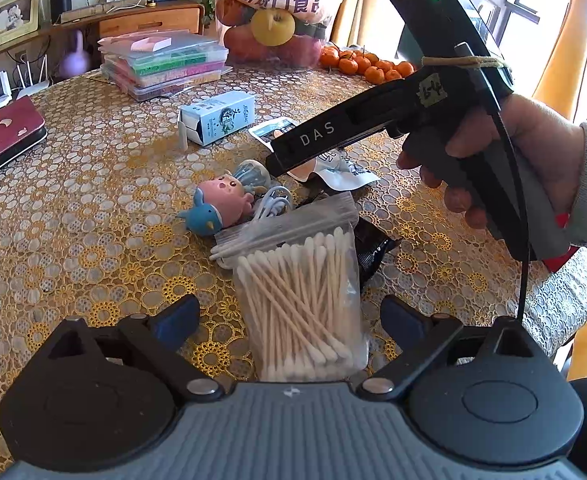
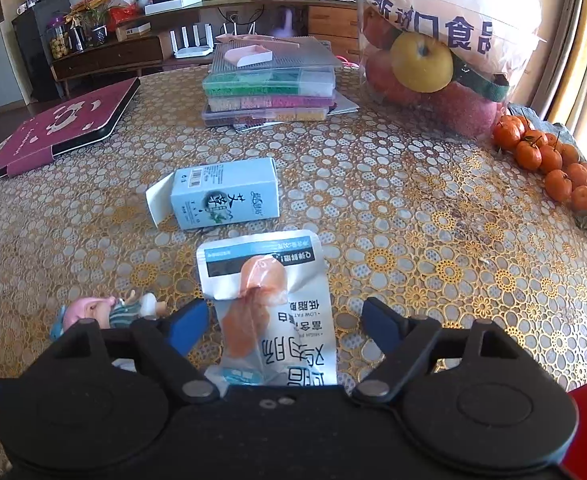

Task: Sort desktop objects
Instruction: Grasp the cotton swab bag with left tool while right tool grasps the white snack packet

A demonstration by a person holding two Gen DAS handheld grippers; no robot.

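My right gripper's black body, at 1 o'clock in my left view, carries "DAS" in pale letters and a small tag marked "64". The white snack packet between my right fingers reads "LOW FAT" and "Q弹鲜嫩", upside down. At 12 o'clock, the plastic fruit bag shows "食品"; the blue carton shows "艾草".

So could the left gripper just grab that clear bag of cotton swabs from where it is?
Probably yes. The left gripper is open, with the clear bag of cotton swabs lying between its blue fingertips, and nothing lies on top of the bag.
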